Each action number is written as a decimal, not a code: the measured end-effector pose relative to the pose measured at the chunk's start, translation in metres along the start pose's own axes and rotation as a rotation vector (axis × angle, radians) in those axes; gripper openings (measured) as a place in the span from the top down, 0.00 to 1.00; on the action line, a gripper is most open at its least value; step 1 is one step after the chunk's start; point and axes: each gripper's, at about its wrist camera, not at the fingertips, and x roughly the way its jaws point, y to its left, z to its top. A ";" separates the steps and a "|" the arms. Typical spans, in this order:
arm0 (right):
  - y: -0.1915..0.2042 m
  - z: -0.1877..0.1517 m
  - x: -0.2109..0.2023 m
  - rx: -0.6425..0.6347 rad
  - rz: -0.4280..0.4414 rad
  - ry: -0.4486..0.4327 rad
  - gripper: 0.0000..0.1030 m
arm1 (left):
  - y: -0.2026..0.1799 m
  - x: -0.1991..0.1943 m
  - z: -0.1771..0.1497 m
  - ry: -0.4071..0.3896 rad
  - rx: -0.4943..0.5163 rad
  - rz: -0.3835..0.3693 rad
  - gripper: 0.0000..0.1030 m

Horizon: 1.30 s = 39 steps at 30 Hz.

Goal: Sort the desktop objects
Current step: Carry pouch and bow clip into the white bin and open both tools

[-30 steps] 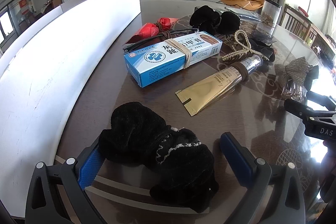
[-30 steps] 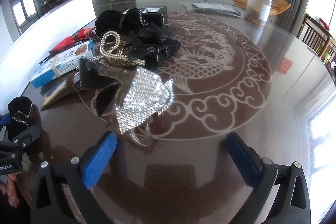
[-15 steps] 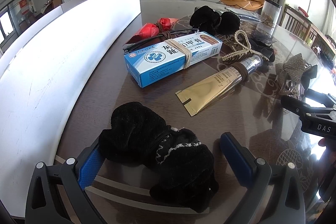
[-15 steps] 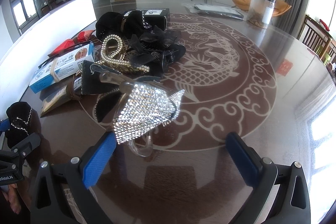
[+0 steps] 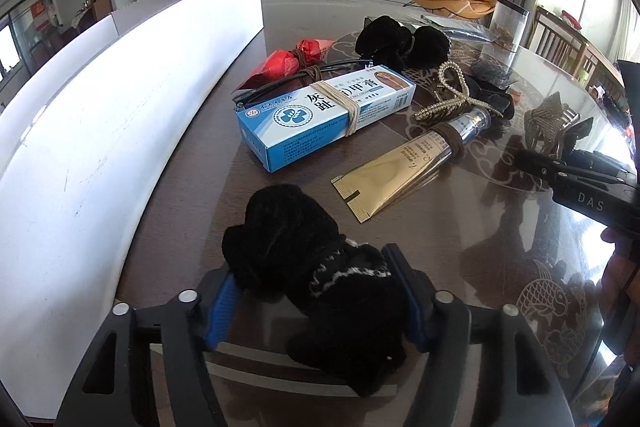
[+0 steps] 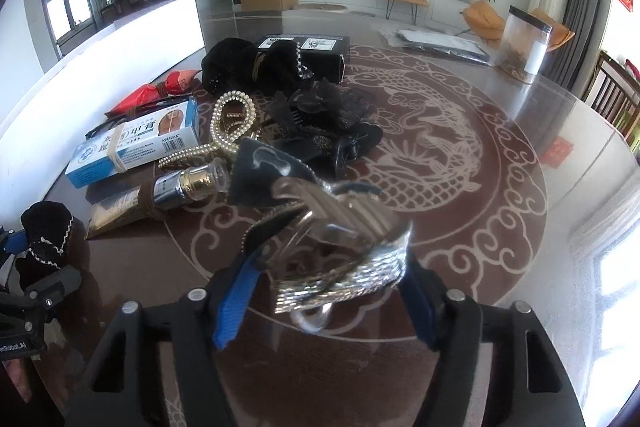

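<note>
My left gripper (image 5: 316,301) is shut on a black velvet scrunchie (image 5: 312,267) with a white trim, at the near left edge of the table. My right gripper (image 6: 332,291) is shut on a silver rhinestone bow hair clip (image 6: 340,251), which is tilted and blurred. The same clip shows in the left wrist view (image 5: 546,121) at the right. A blue and white medicine box (image 5: 324,115) and a gold tube (image 5: 404,167) lie in the middle. A pearl clip (image 6: 232,131) and black lace hair pieces (image 6: 332,115) lie behind the bow.
A white board (image 5: 100,131) stands along the table's left edge. A red packet (image 5: 292,61), a second black scrunchie (image 5: 400,41), a black box (image 6: 304,55) and a clear jar (image 6: 524,49) sit farther back. The glass tabletop (image 6: 480,207) spreads to the right.
Both grippers have closed: the left on the black scrunchie, the right on the rhinestone bow clip, which has tipped and shifted between the fingers.
</note>
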 end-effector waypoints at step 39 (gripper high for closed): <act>0.386 0.096 -0.030 -0.541 0.626 -0.007 0.46 | 0.269 -0.096 0.036 -0.079 -0.476 0.148 0.55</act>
